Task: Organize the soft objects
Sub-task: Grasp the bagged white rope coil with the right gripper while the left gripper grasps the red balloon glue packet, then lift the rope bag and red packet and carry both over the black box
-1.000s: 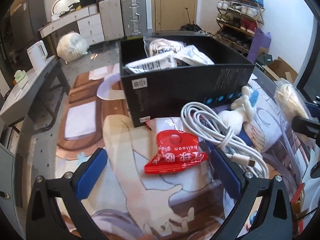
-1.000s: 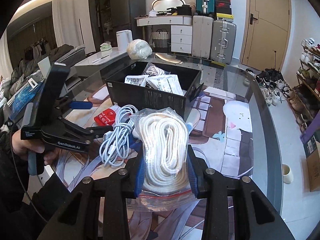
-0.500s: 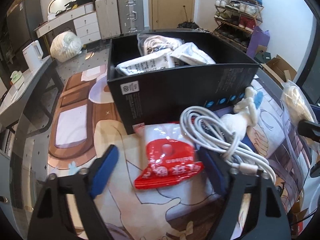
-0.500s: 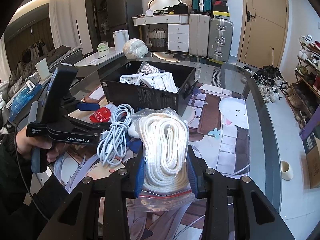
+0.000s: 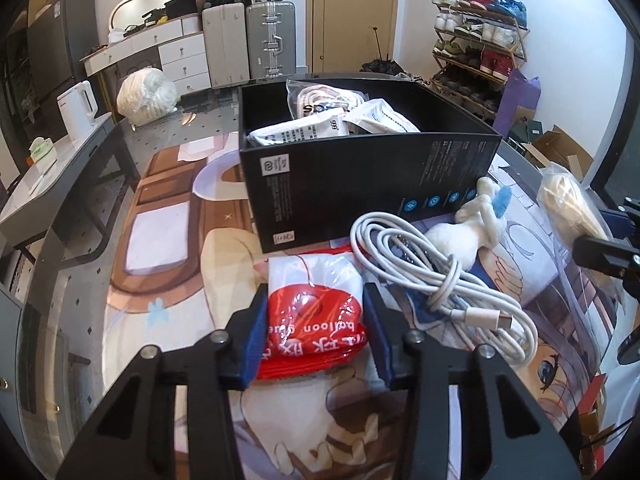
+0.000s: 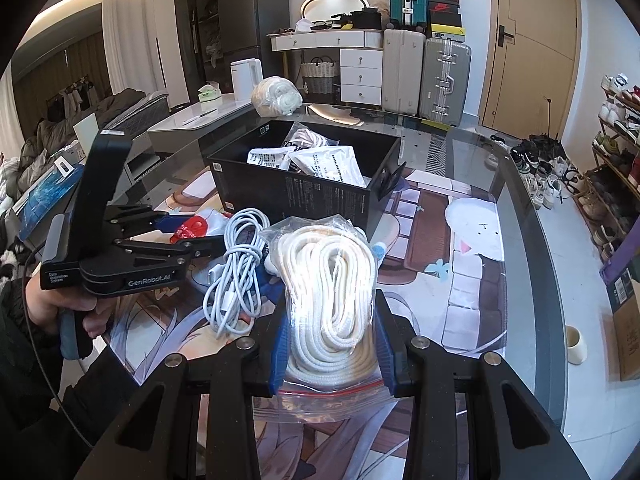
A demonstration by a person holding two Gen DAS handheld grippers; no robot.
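A red balloon-glue packet (image 5: 316, 328) in clear plastic lies on the printed mat in front of the black box (image 5: 360, 176). My left gripper (image 5: 315, 300) is closing on it, with both blue pads against its crumpled sides. In the right wrist view the left gripper (image 6: 192, 236) reaches over the same red packet (image 6: 194, 227), with a hand on its handle. My right gripper (image 6: 330, 320) is shut on a zip bag of white rope (image 6: 332, 272), held just before the box (image 6: 320, 196). Several white packets fill the box.
A coiled white charging cable (image 5: 440, 276) and a small white plush toy (image 5: 472, 224) lie right of the packet, beside the box. A bagged white bundle (image 5: 146, 94) sits at the far left of the glass table. A white kettle (image 5: 78, 110) stands on the side desk.
The left gripper moved forward over the red packet and its jaws narrowed from wide apart until they pinch the packet. The right gripper and the rope bag stayed put.
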